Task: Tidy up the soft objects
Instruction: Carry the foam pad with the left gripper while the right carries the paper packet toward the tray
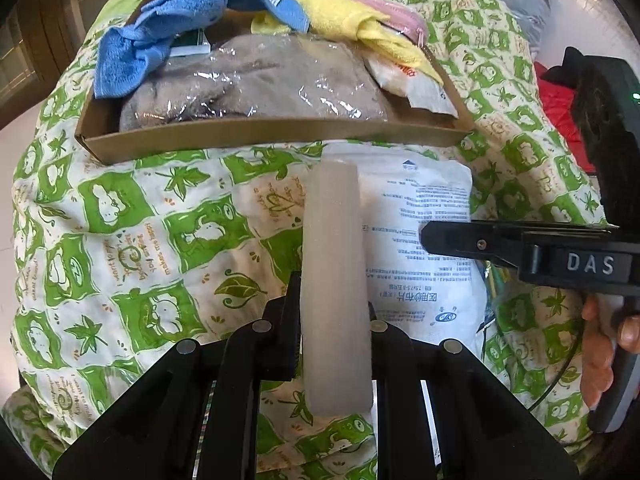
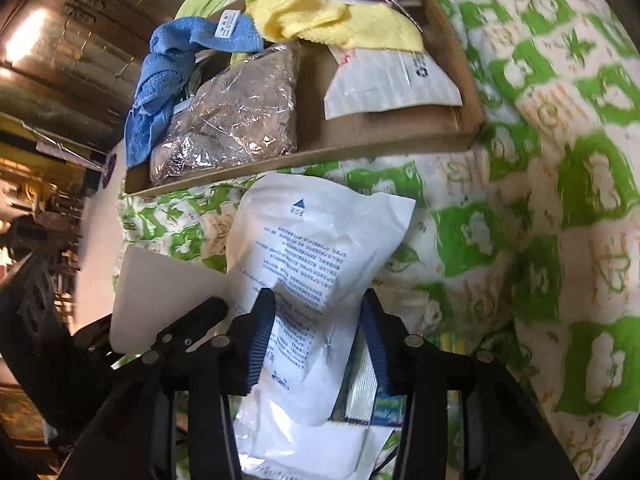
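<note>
My left gripper (image 1: 334, 300) is shut on a pale, translucent flat pad (image 1: 334, 240), seen edge-on and pointing toward the cardboard tray (image 1: 280, 136). In the right wrist view the same pad (image 2: 160, 296) shows its broad side at the left. My right gripper (image 2: 318, 300) is shut on a white printed packet (image 2: 320, 232), which is crumpled between the blue pads. The packet (image 1: 424, 200) lies just in front of the tray (image 2: 360, 144), on the green-and-white quilt (image 1: 140, 240). One right fingertip (image 1: 440, 240) reaches in from the right in the left wrist view.
The tray holds a blue towel (image 1: 180, 16), a yellow cloth (image 1: 340, 12), a pink pouch (image 1: 388, 8), a grey plush in clear plastic (image 1: 260, 80) and a white sachet (image 1: 416, 84). A small striped packet (image 2: 372, 392) lies under the white one. A hand (image 1: 600, 344) grips the right handle.
</note>
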